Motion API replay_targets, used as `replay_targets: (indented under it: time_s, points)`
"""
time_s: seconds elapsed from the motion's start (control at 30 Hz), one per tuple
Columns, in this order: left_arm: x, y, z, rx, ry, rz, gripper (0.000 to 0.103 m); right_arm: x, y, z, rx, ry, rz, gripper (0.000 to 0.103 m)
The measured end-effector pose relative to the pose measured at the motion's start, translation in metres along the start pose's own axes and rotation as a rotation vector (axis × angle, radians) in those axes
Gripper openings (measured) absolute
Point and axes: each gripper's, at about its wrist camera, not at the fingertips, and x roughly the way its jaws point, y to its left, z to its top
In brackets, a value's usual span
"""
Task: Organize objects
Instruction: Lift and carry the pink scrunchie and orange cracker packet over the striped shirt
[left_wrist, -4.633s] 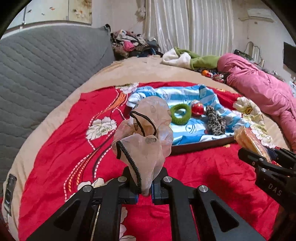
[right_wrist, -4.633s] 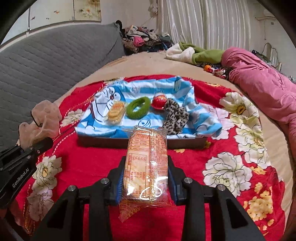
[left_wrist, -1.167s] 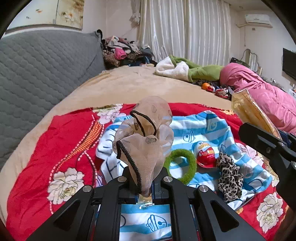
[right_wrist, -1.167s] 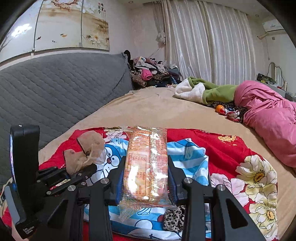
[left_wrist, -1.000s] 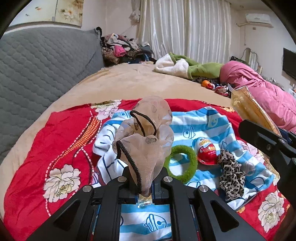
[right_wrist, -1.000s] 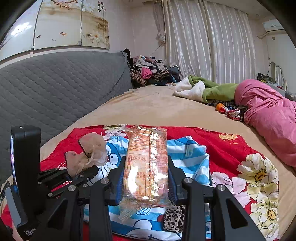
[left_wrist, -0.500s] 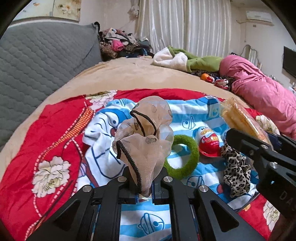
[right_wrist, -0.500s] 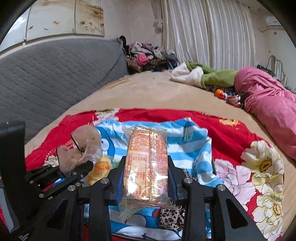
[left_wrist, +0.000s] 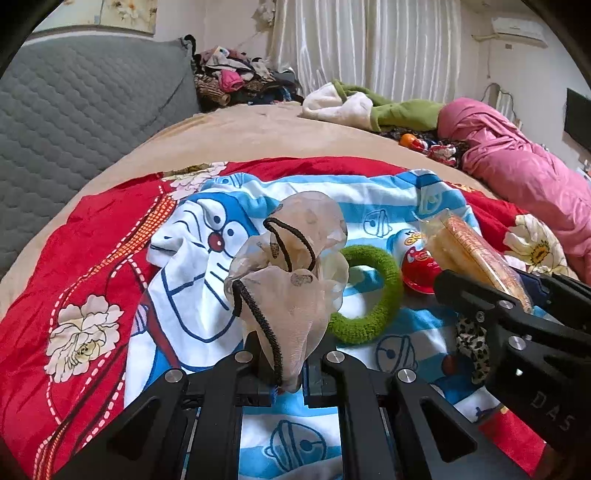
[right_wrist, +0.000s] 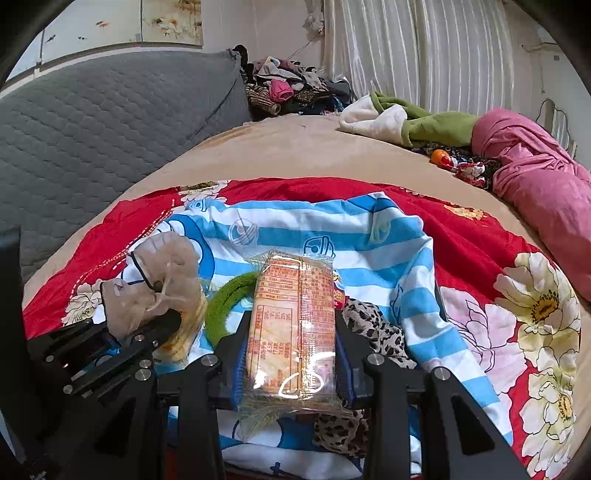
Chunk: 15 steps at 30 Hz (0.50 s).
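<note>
Left tongs (left_wrist: 286, 384): clenched on sheer beige scrunchie (left_wrist: 295, 273), held above the cartoon-print cloth (left_wrist: 184, 295) lining a tray on the bed, likely for setting down there. Right tongs (right_wrist: 293, 363): grasping wrapped cracker packet (right_wrist: 295, 325) by its sides, over green hair ring (left_wrist: 369, 291), leopard scrunchie (right_wrist: 373, 325) and red chocolate egg (left_wrist: 419, 271).
</note>
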Motion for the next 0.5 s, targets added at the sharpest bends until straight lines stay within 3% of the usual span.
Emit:
replay_targets:
  time_s: [0.5]
  points:
    - [0.007,0.003,-0.001,0.0,-0.001,0.006,0.009,0.013,0.007,-0.004,-0.024,0.053,-0.015,0.039]
